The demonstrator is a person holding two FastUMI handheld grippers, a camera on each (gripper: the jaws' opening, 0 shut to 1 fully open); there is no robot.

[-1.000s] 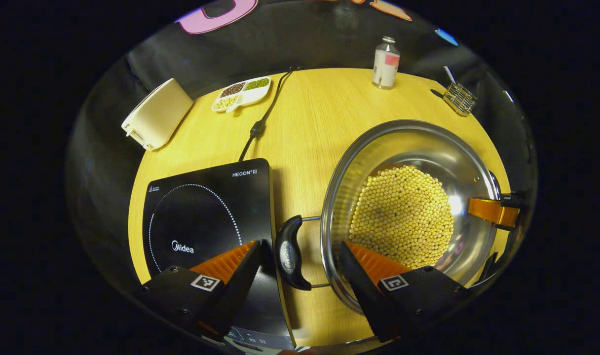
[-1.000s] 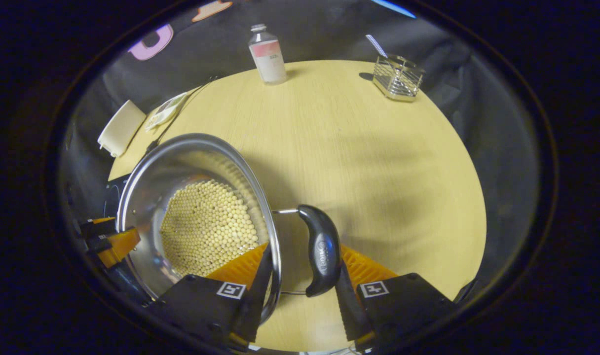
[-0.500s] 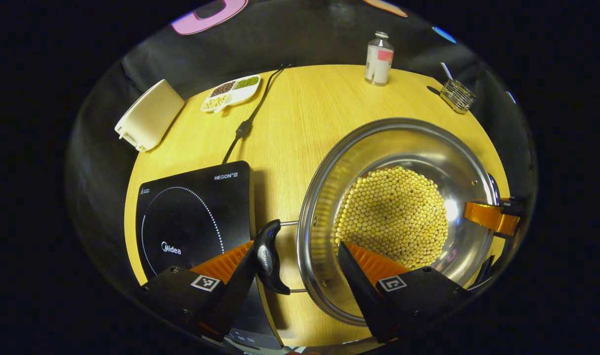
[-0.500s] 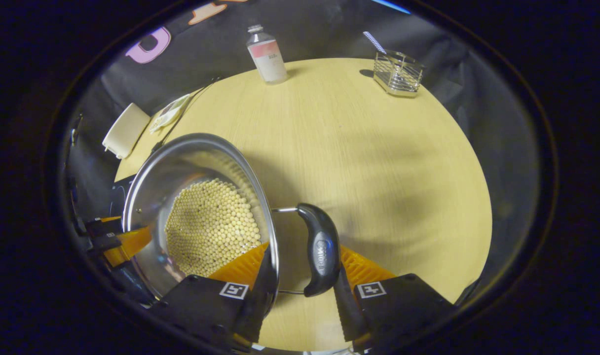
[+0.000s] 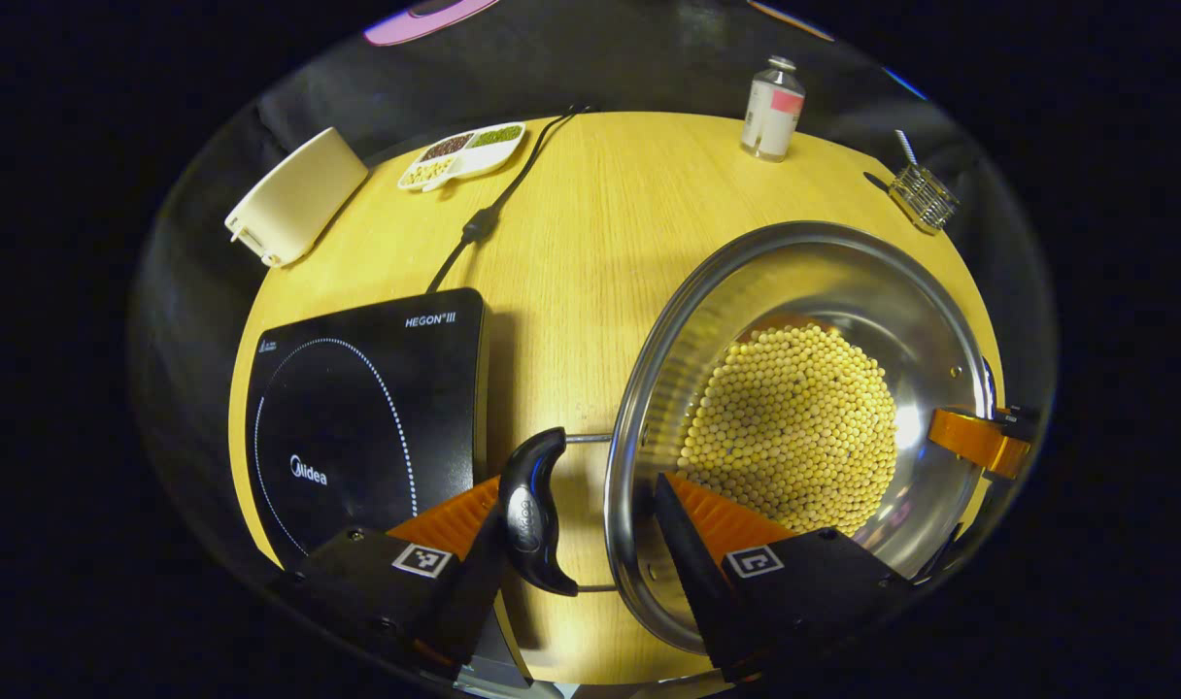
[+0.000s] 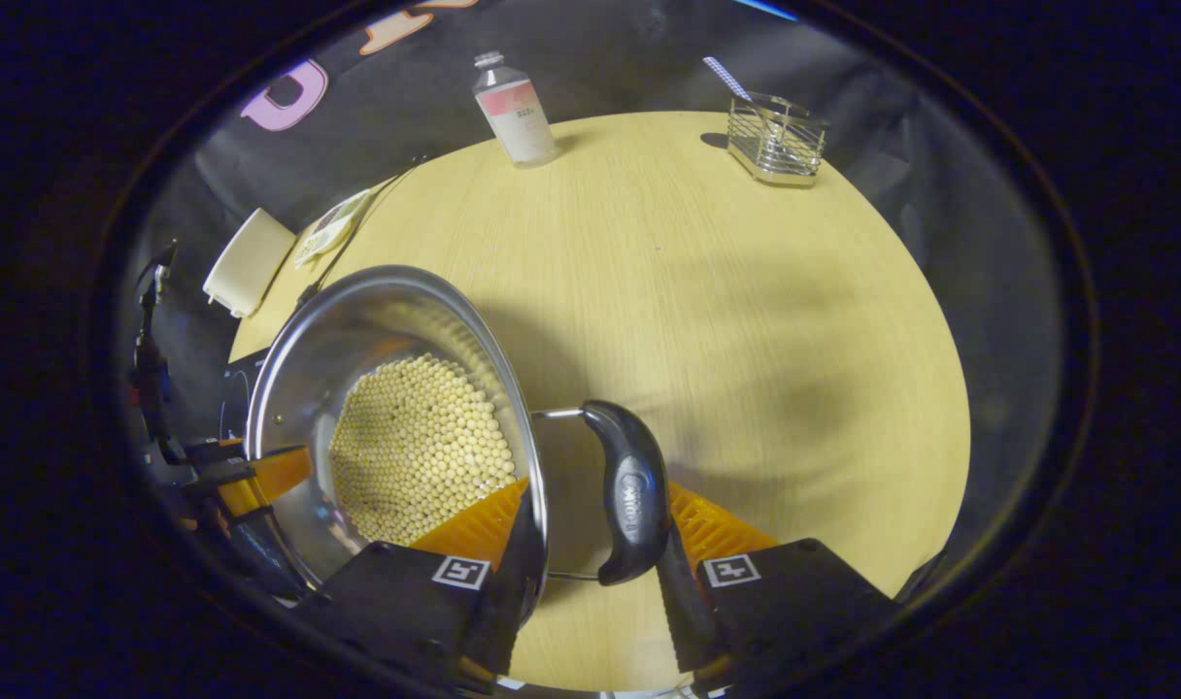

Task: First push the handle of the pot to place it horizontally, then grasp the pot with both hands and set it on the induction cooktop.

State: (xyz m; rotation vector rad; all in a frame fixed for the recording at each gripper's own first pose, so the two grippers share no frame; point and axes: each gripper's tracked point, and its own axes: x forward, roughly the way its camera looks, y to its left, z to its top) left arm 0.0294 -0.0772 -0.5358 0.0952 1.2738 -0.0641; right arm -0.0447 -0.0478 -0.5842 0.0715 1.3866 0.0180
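Steel pot (image 5: 804, 427) of beans (image 5: 790, 427) is straddled at both handles by left tongs (image 5: 576, 529) and right tongs (image 6: 595, 529), spread apart, beside the cooktop (image 5: 357, 408) near the surface's left edge; an uneven lift may spill beans.

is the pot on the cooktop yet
No, the pot sits to the right of the cooktop, with bare table between them.

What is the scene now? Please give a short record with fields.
pot: steel pot holding yellow beans, right of the cooktop, not on it
left gripper: one finger outside the left handle, one inside the rim
right gripper: one finger inside the rim, one outside the right handle
table: bottle, wire basket, snack tray, white box
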